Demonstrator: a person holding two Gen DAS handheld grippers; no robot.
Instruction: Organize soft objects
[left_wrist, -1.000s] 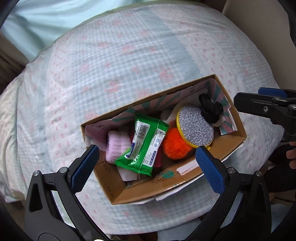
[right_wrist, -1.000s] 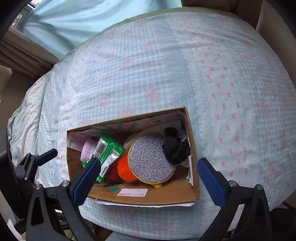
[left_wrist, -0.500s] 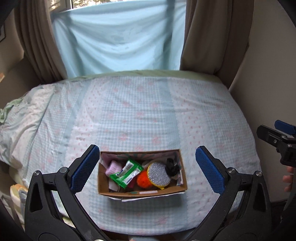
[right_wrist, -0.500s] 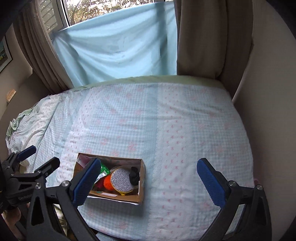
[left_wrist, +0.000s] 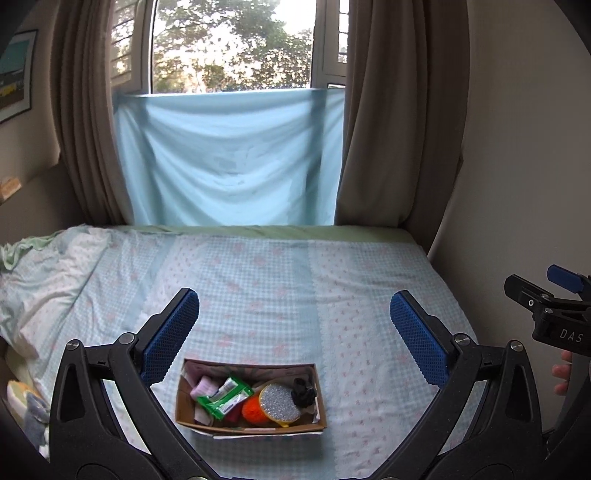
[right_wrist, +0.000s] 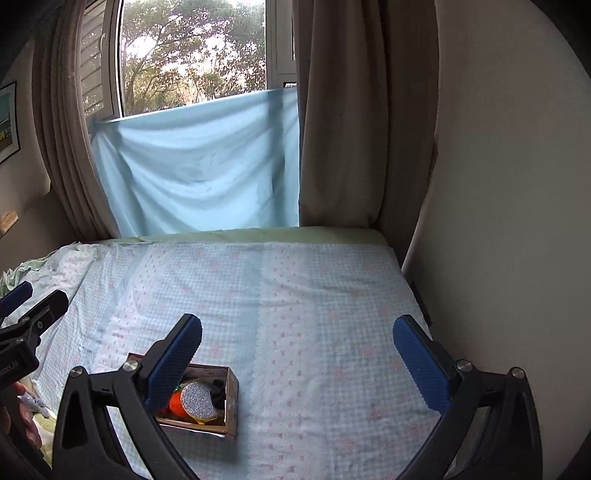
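Both grippers are pulling back and tilting up: 1 second ago the cardboard box (left_wrist: 251, 397) was filling each view, and now it is sitting small and low between the fingers while the window (left_wrist: 232, 44), brown curtains (left_wrist: 388, 129) and a draped pale blue cloth (left_wrist: 229, 158) are coming into sight.

The left gripper (left_wrist: 293, 338) is gaping wide, holding nothing, its 2 blue pads (left_wrist: 170, 332) showing a fine dotted texture. The box is lying just below and between them on the checked bedspread (left_wrist: 258, 288), a soft fabric with small pink motifs. Inside it are lying a glossy green wipes packet (left_wrist: 223, 398), a fuzzy orange ball (left_wrist: 251, 410), a round glittery silver disc (left_wrist: 279, 404), a crumpled black piece (left_wrist: 303, 393) and a pink knitted roll (left_wrist: 203, 389).

The right gripper (right_wrist: 297, 358) is likewise spread wide and empty; the box (right_wrist: 231, 398) is lying partly behind its left finger (right_wrist: 173, 362).
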